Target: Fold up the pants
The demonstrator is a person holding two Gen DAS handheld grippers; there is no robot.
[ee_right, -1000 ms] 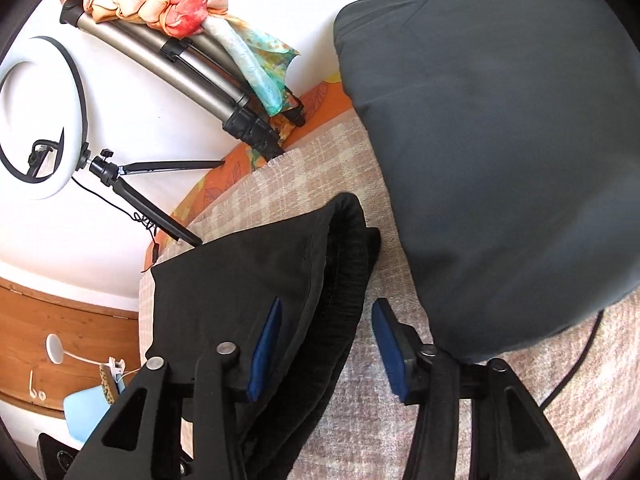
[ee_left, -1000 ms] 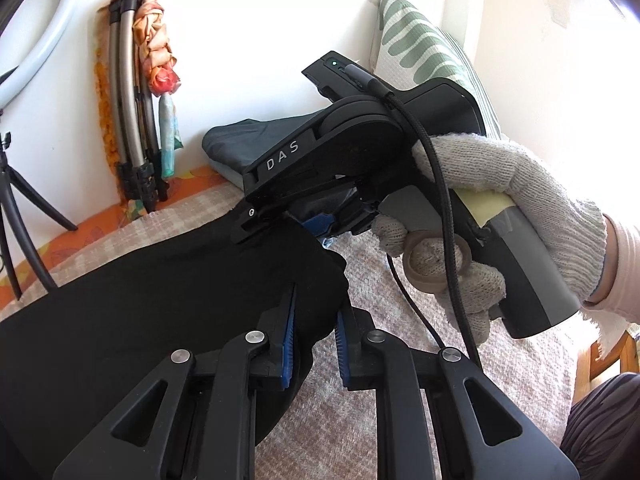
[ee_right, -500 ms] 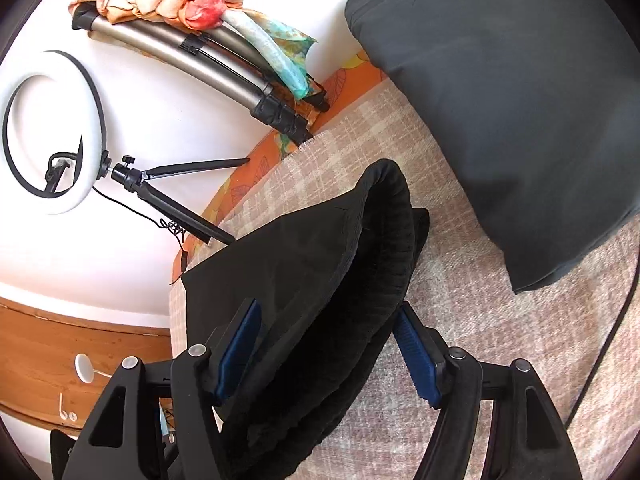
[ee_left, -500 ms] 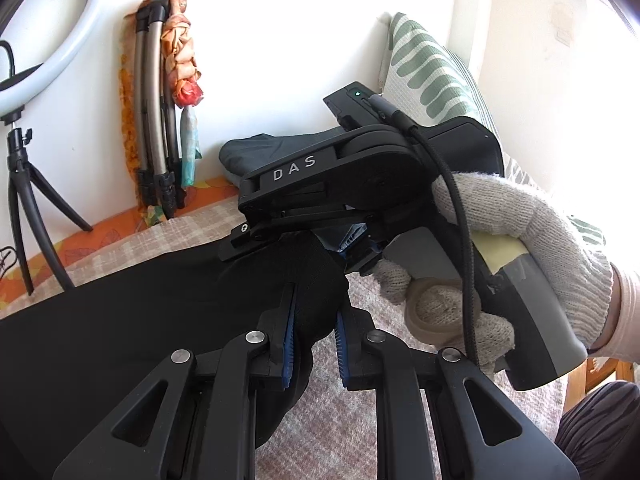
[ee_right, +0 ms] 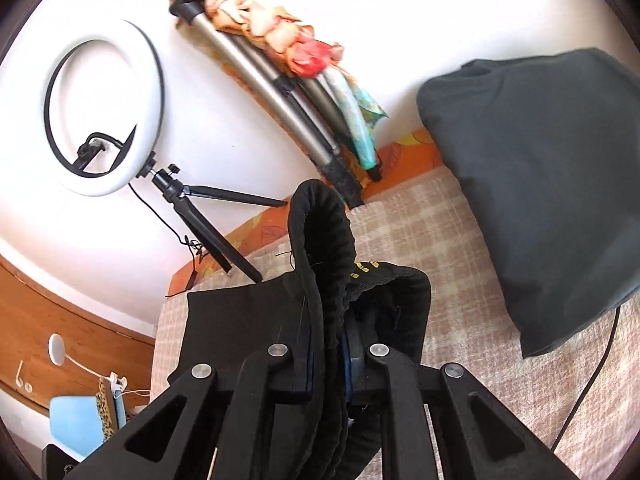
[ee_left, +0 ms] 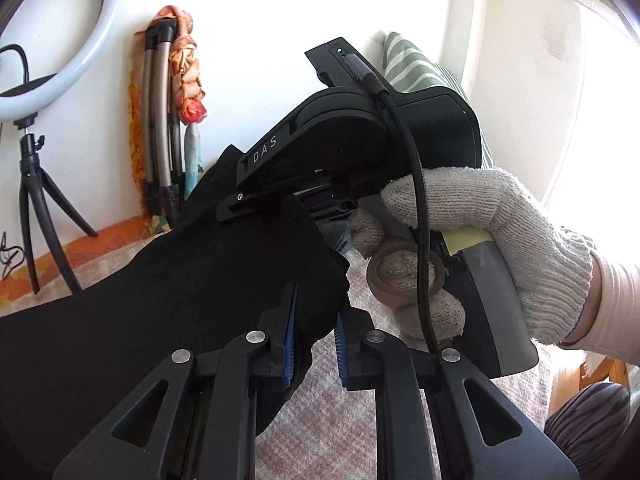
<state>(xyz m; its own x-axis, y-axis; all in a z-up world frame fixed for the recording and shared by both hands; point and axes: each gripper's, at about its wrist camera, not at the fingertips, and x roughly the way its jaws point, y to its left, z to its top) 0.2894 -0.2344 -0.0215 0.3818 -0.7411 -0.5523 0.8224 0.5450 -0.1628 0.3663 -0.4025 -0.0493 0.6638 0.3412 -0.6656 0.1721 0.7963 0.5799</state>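
Both grippers clamped on the black pants' [ee_left: 168, 304] waistband end, lifted off the blanket [ee_right: 460, 320]: left gripper [ee_left: 314, 334] on one corner, right gripper [ee_right: 326, 364] on the ribbed band beside it. Legs trailing away leftward.

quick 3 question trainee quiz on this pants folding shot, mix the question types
1. True or false: the right gripper is shut on the ribbed elastic waistband of the black fabric pants.
2. Multiple choice: what lies to the right of the pants on the beige checked blanket? A) a red towel B) a dark grey folded cloth C) a wooden tray
3. Fill in: the left gripper pinches the pants' ____ fabric beside the white-gloved right hand.

Key: 1 true; 2 B; 3 black
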